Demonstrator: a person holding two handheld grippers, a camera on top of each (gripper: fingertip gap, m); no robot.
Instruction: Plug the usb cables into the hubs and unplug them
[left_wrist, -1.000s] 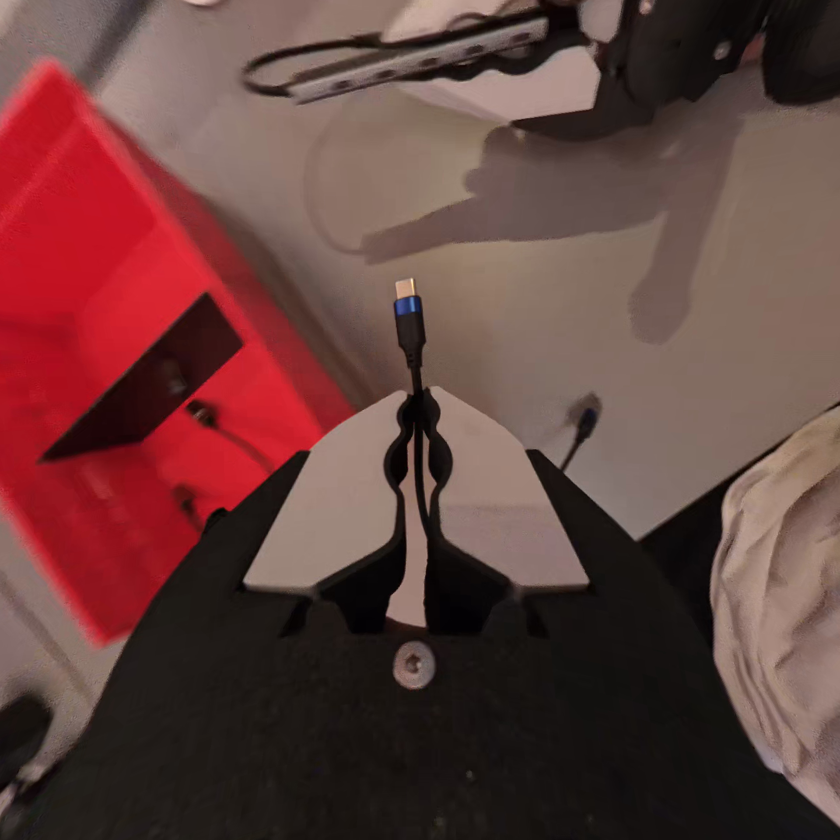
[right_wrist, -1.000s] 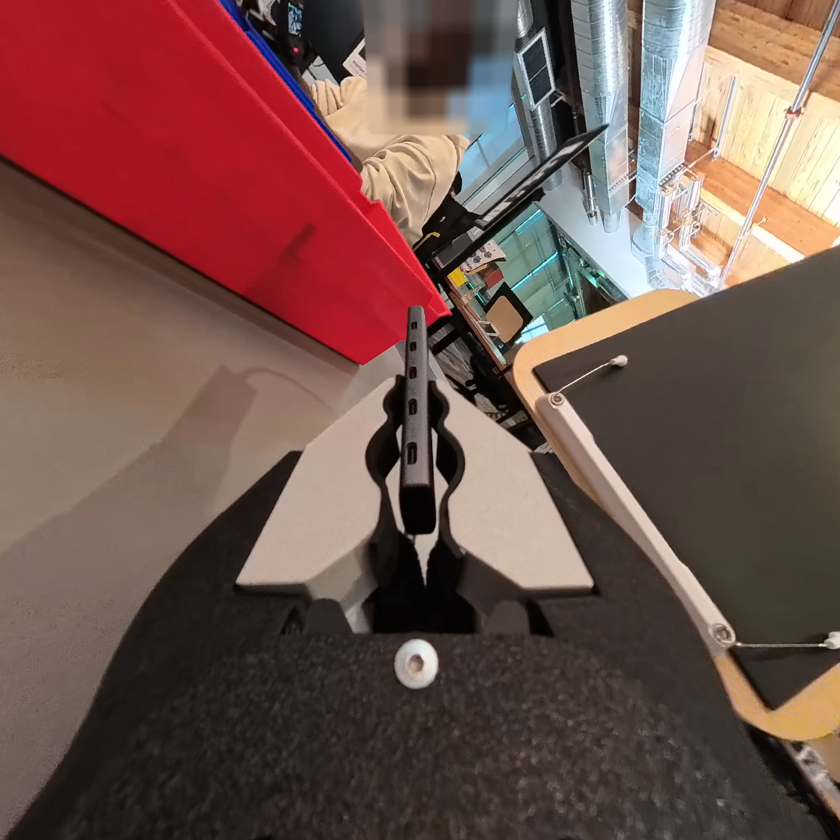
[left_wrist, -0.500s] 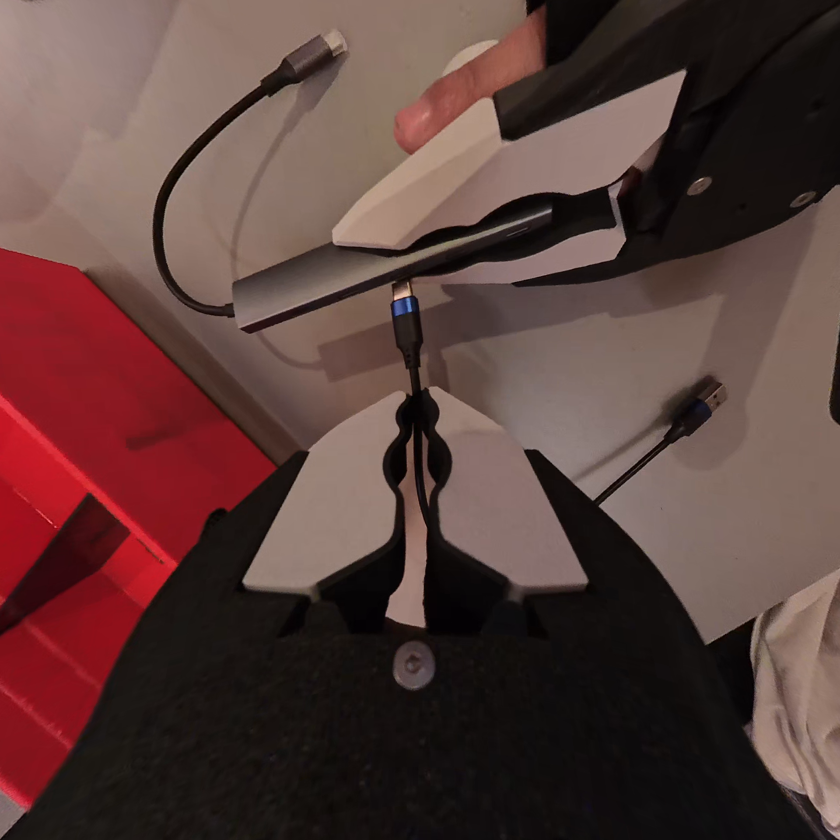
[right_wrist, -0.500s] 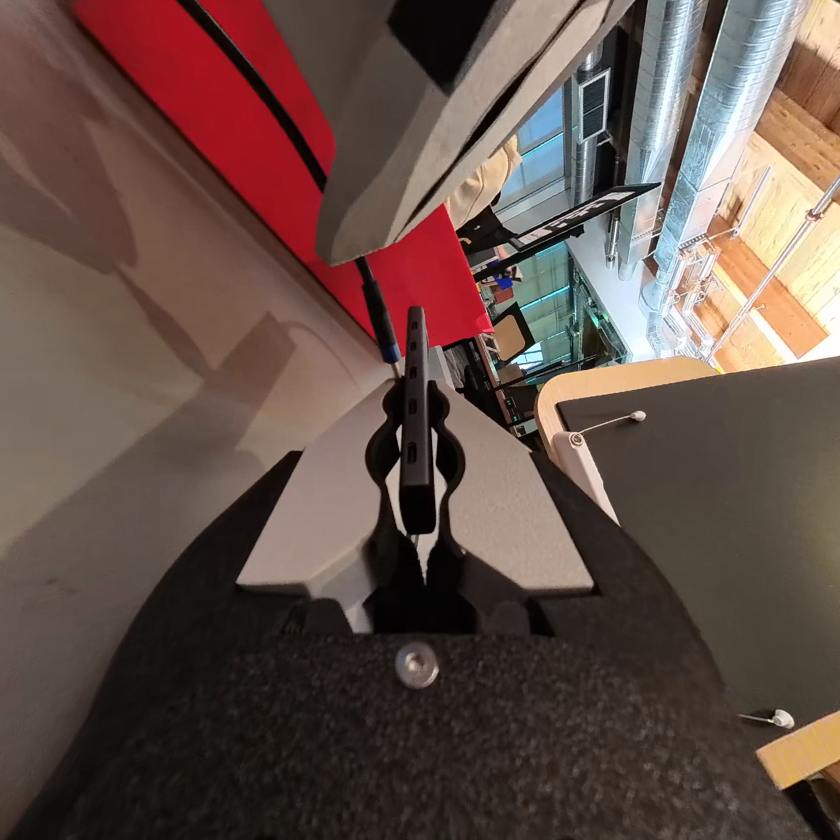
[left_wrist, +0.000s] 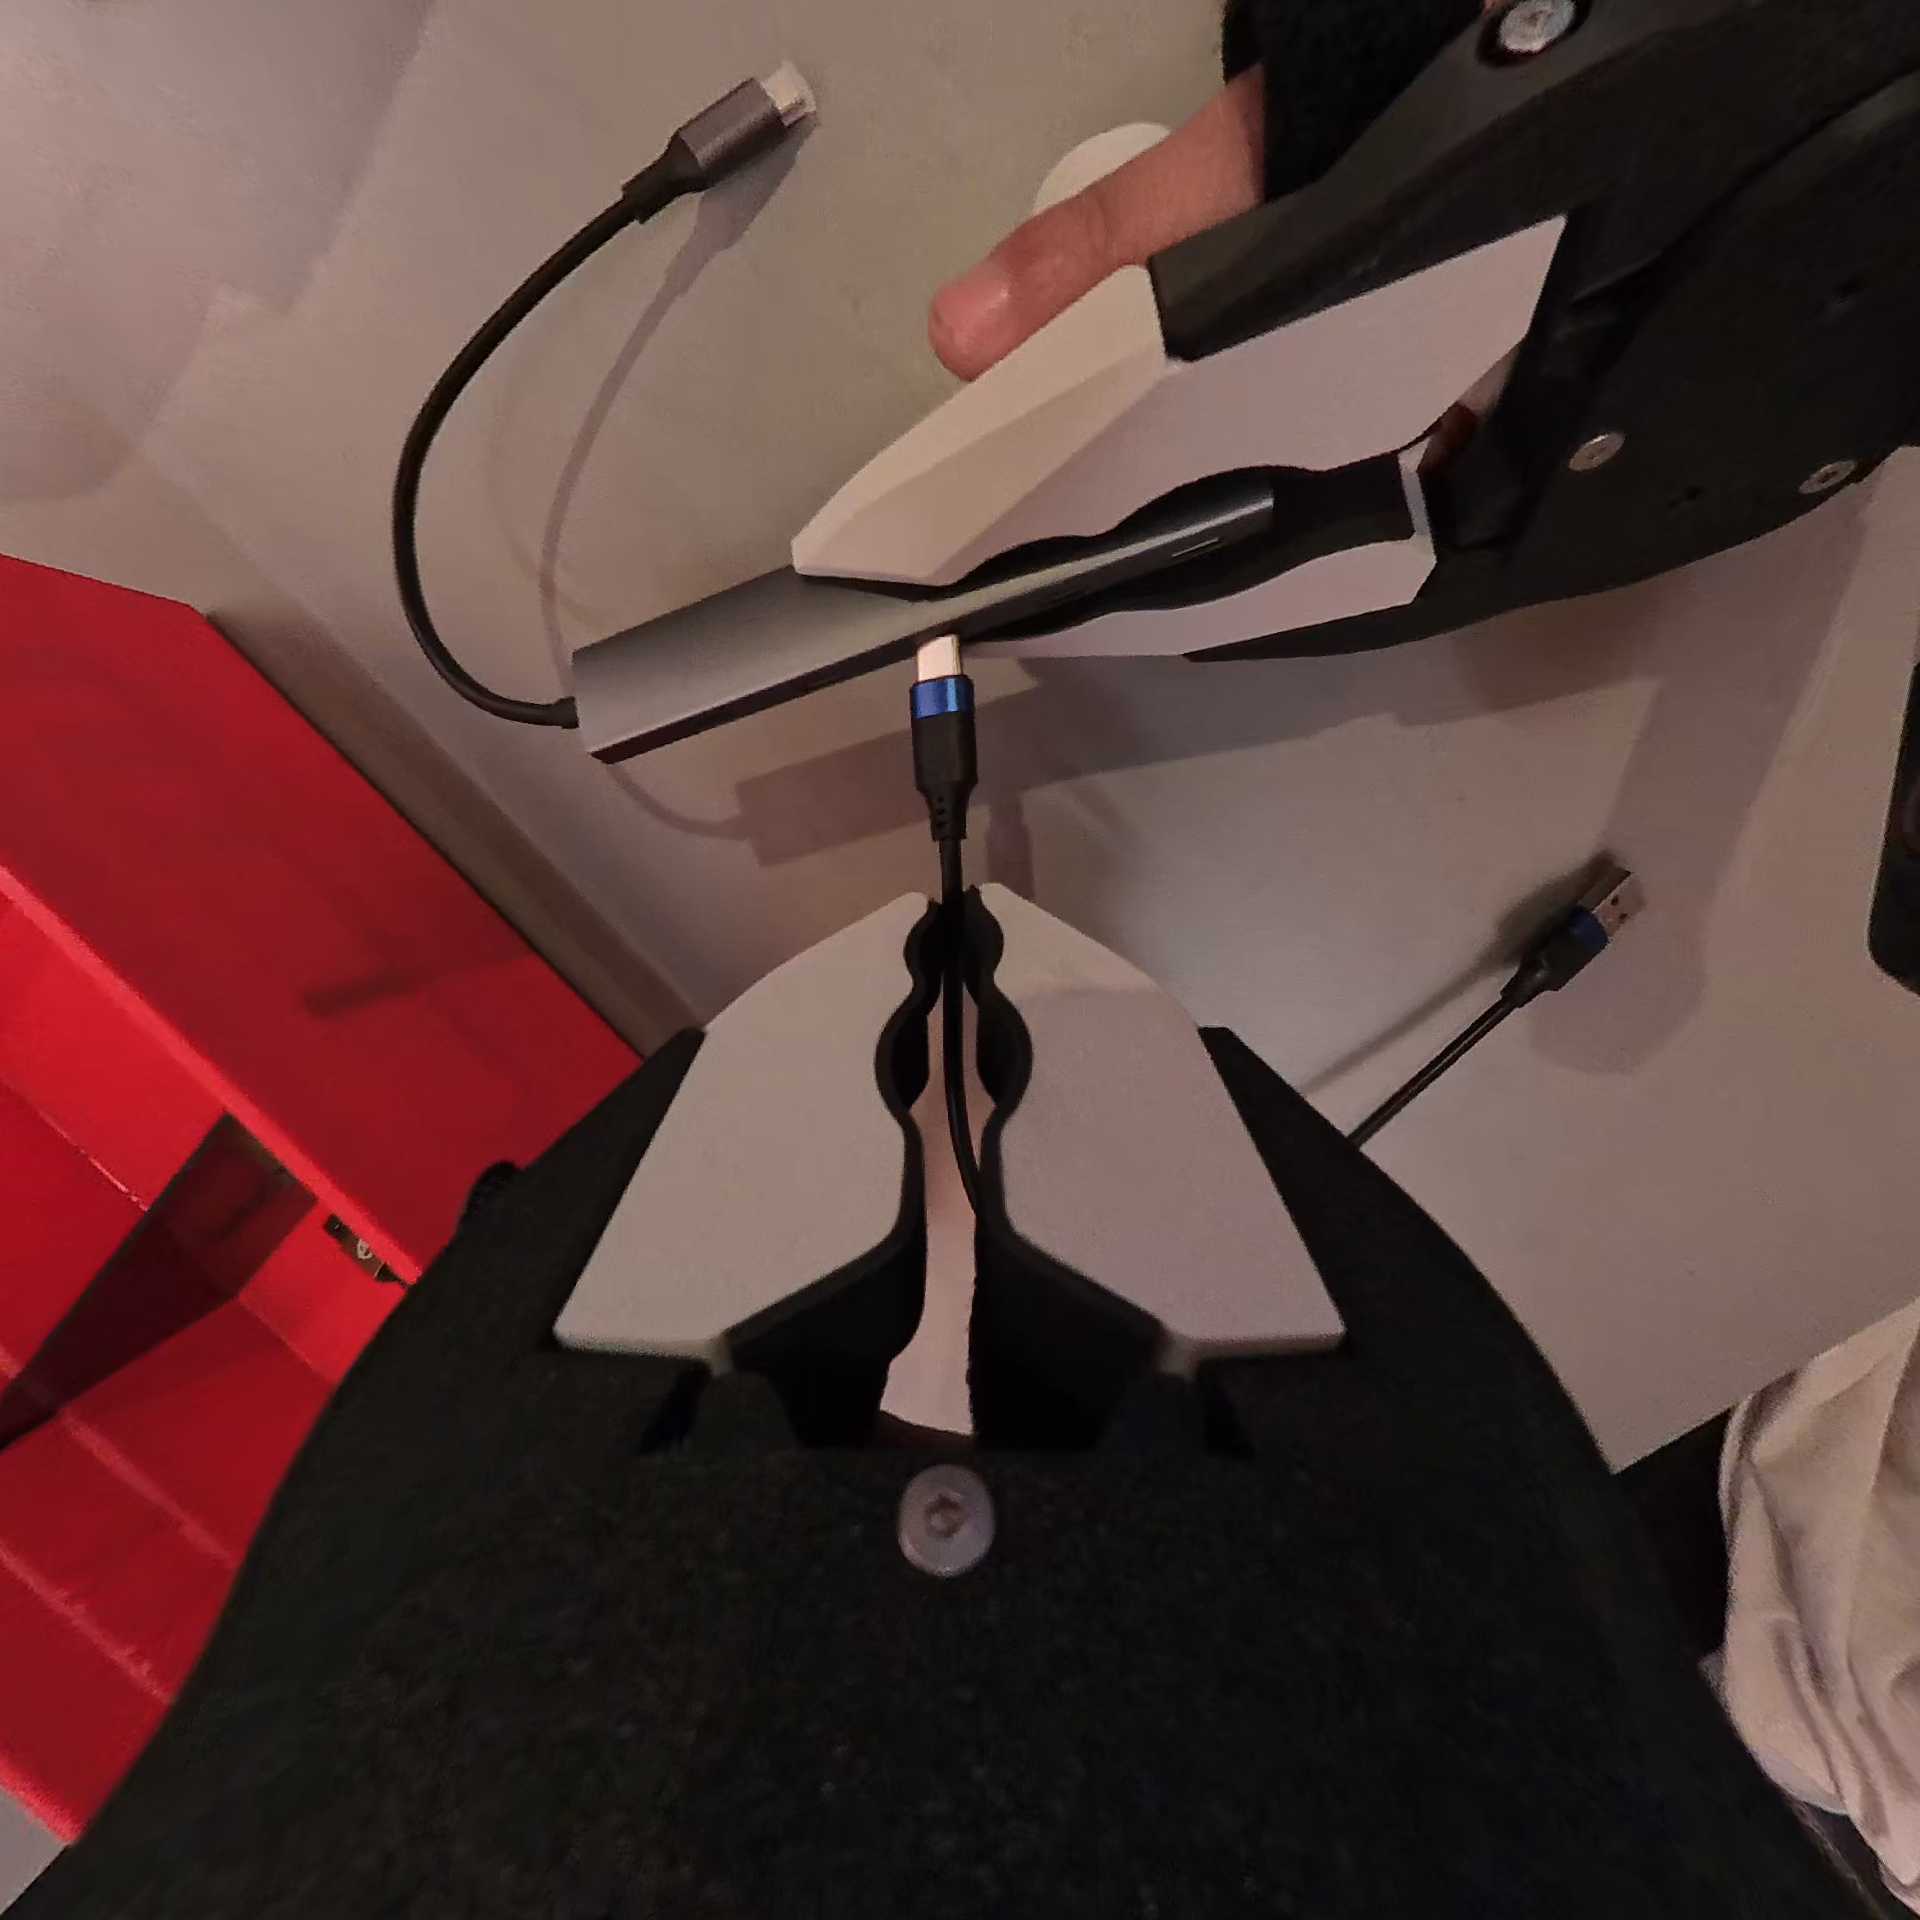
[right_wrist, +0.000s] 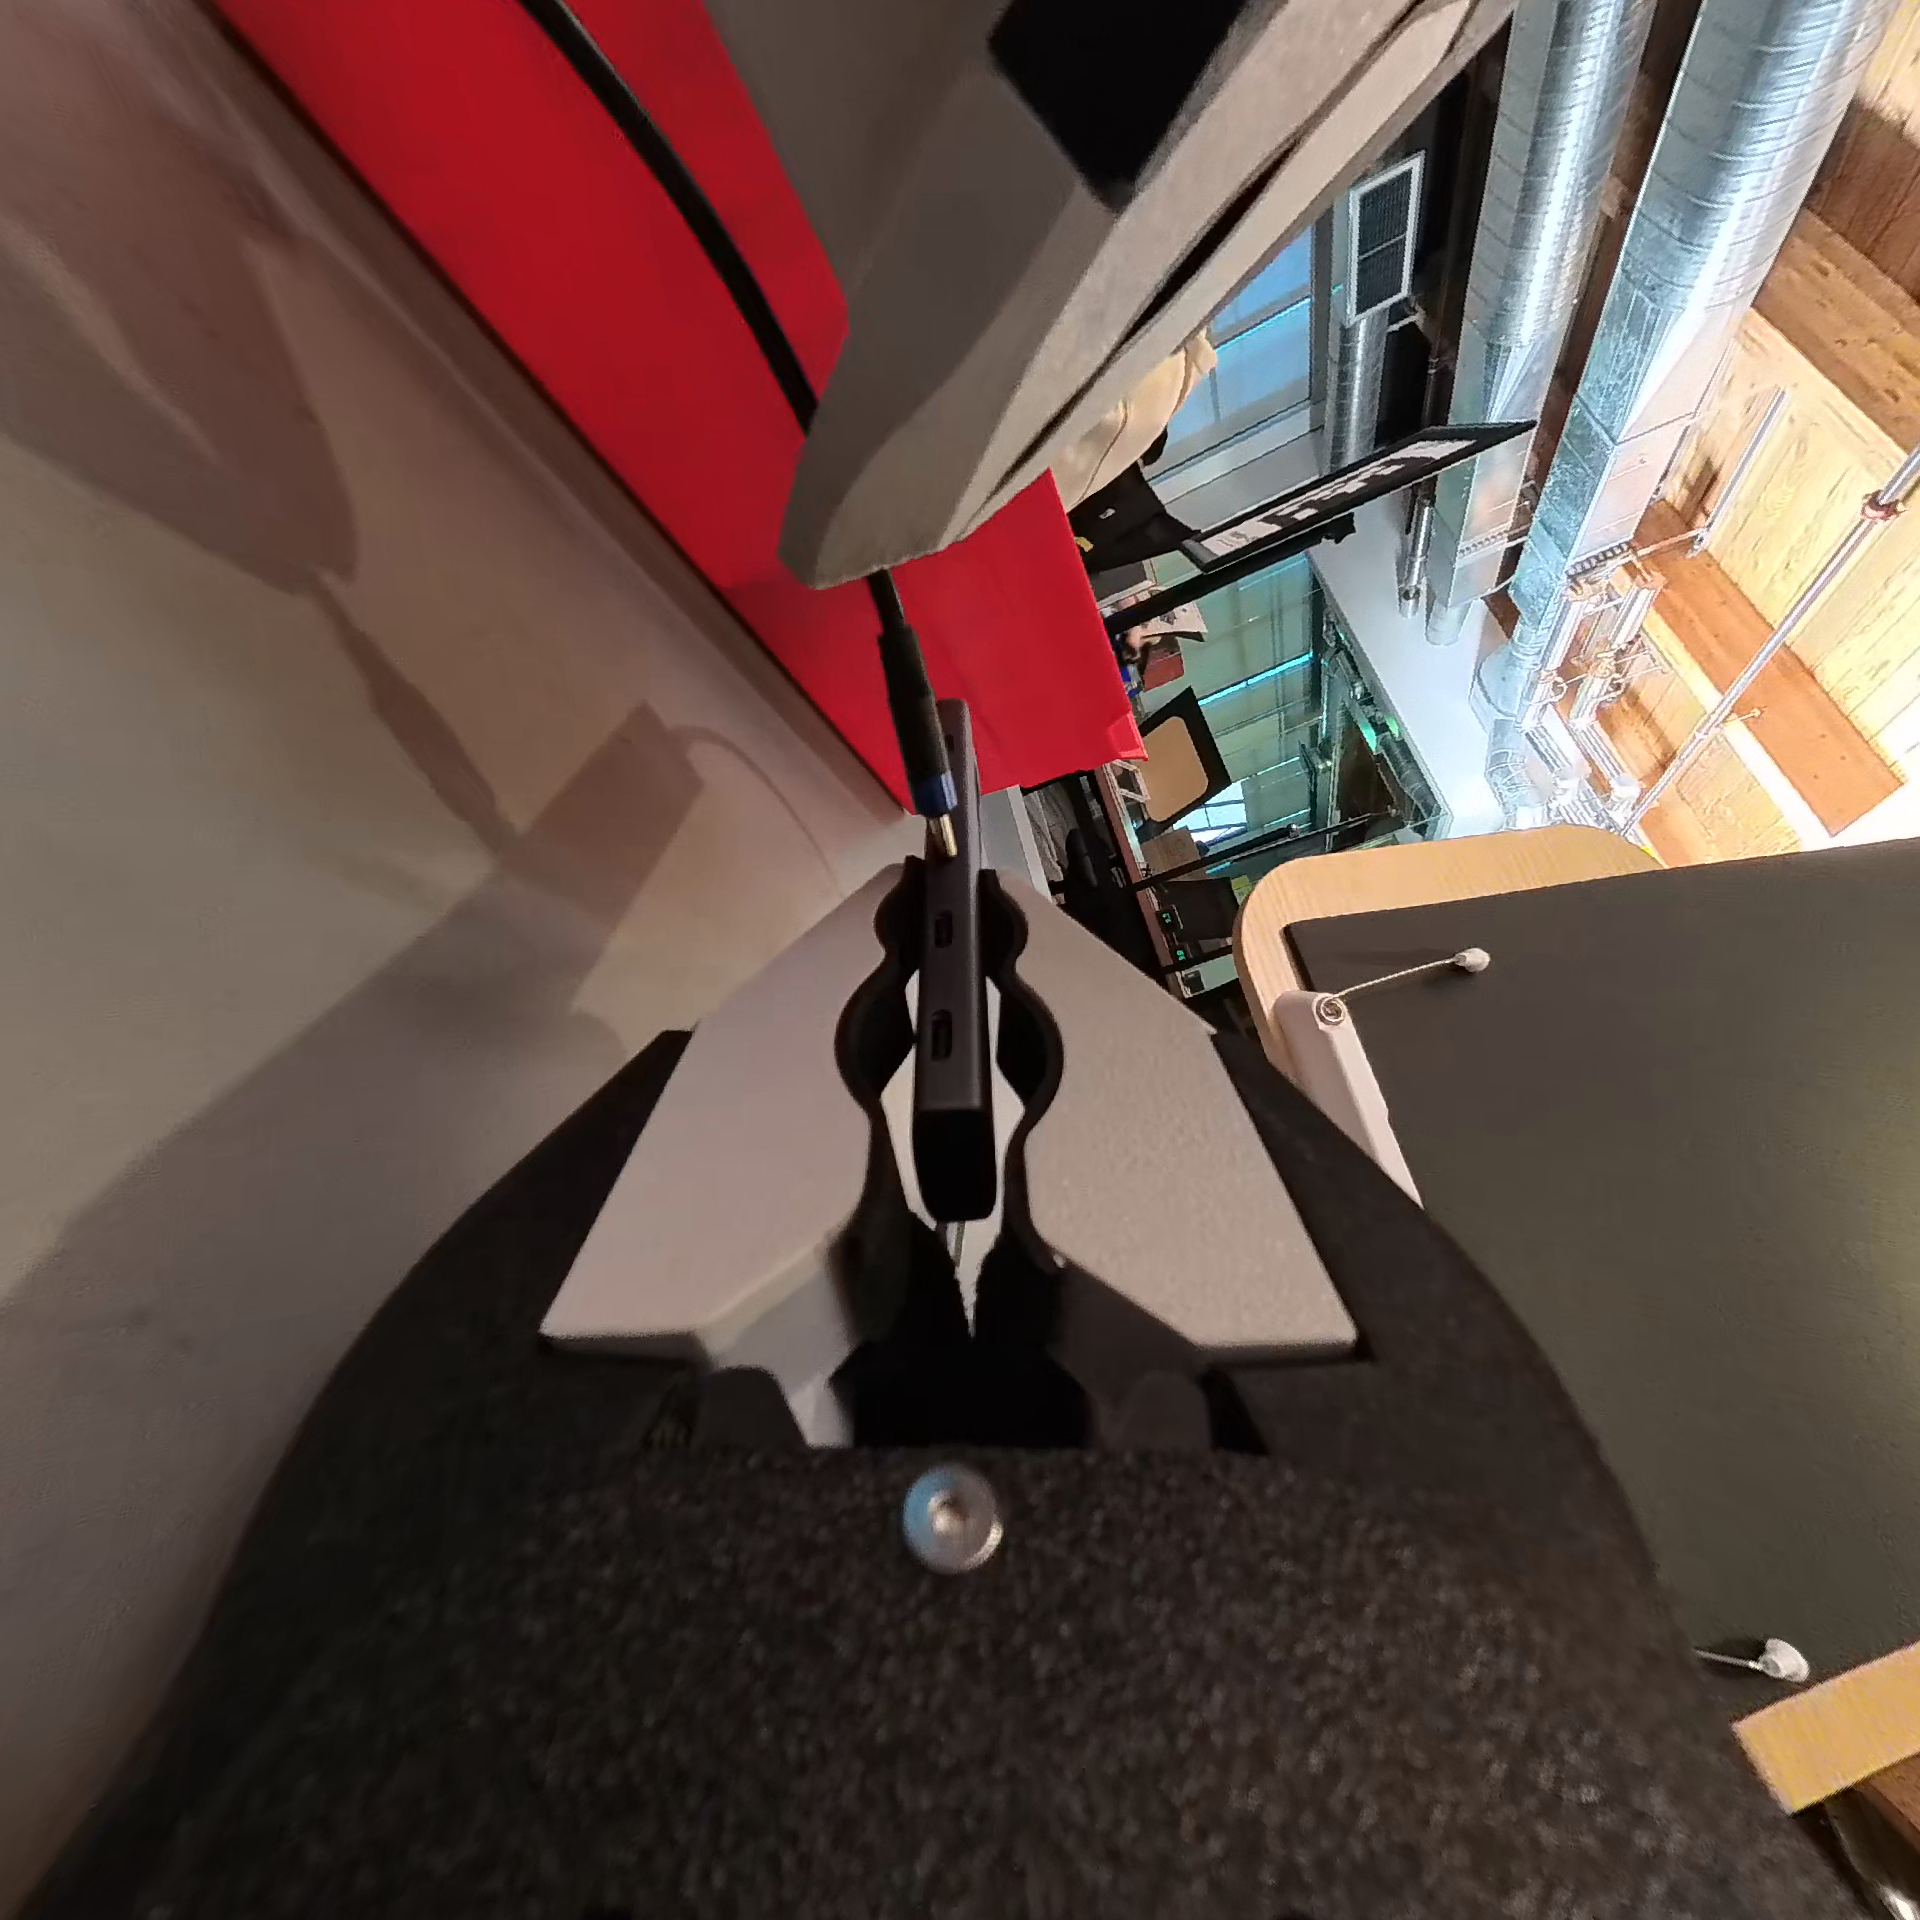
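My left gripper (left_wrist: 954, 902) is shut on a thin black cable (left_wrist: 958, 1081) whose blue-ringed plug (left_wrist: 940, 707) points forward, its metal tip at the lower edge of a grey hub (left_wrist: 727, 655). The right gripper (left_wrist: 831, 556), seen across the left wrist view, is shut on that hub. In the right wrist view my right gripper (right_wrist: 951, 868) clamps the hub (right_wrist: 954, 1029) edge-on, ports facing me. The plug (right_wrist: 925, 748) comes down from the left gripper (right_wrist: 831, 566) beside the hub's far end. I cannot tell whether the tip is inside a port.
A red bin (left_wrist: 208, 935) stands at the left on the grey table (left_wrist: 1299, 810); it also shows in the right wrist view (right_wrist: 623, 312). The hub's own short cable (left_wrist: 436, 499) loops up to a grey plug (left_wrist: 743, 109). The black cable's other blue plug (left_wrist: 1584, 920) lies at right. A black board (right_wrist: 1610, 1195) is right. Spacing between my two grippers at the tips: around 6 cm.
The two grippers have come together: one second ago the hub was far off across the table, now the plug tip meets its edge. Since half a second ago the plug shifted slightly along the hub.
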